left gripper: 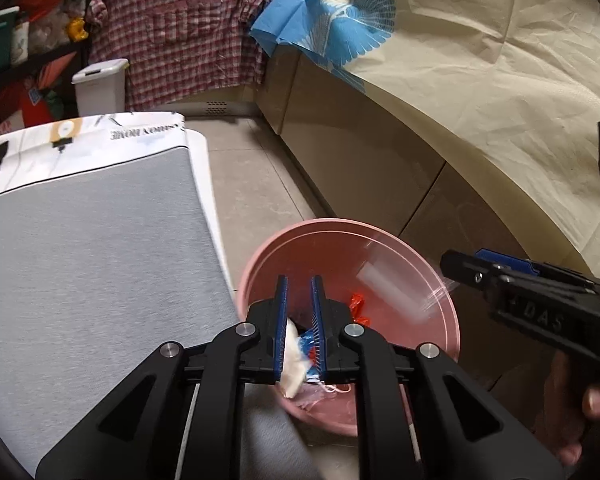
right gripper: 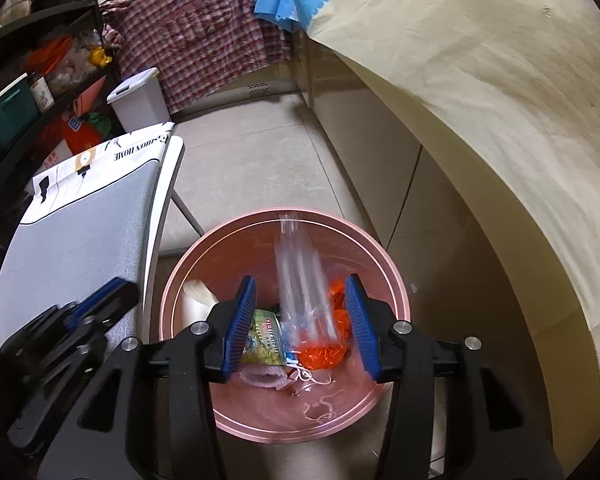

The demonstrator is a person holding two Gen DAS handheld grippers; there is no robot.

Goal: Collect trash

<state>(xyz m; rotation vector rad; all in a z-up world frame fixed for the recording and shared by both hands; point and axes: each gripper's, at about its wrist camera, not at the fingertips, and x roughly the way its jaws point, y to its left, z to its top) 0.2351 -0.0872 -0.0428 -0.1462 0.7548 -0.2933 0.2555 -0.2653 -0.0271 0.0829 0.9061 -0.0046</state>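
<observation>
Plainly both pairs of tongs hang above the pink bin (right gripper: 284, 412), which stands on the floor between the grey-covered table (left gripper: 100, 248) and the cloth-draped bed (left gripper: 480, 80), so that whatever they let go falls inside rather than beside it. The right tongs (right gripper: 300, 320) stand wide apart, and a clear plastic wrapper (right gripper: 304, 280), blurred as if dropping, shows between the pads without touching either one; I judge it released and on its way down. The left tongs (left gripper: 300, 320) are narrow, with only a slim gap, and a white paper scrap (left gripper: 292, 360) with a bit of blue wrapper (left gripper: 309, 340) sits low between the blades near their base. Whether the pads press on it cannot be told for sure; it looks loose and slipping. Under the right tongs the bin already holds an orange wrapper (right gripper: 324, 354), a green packet (right gripper: 265, 342) and some white string (right gripper: 320, 404). Both tongs point steeply down over the opening, a sensible stance for dropping.
</observation>
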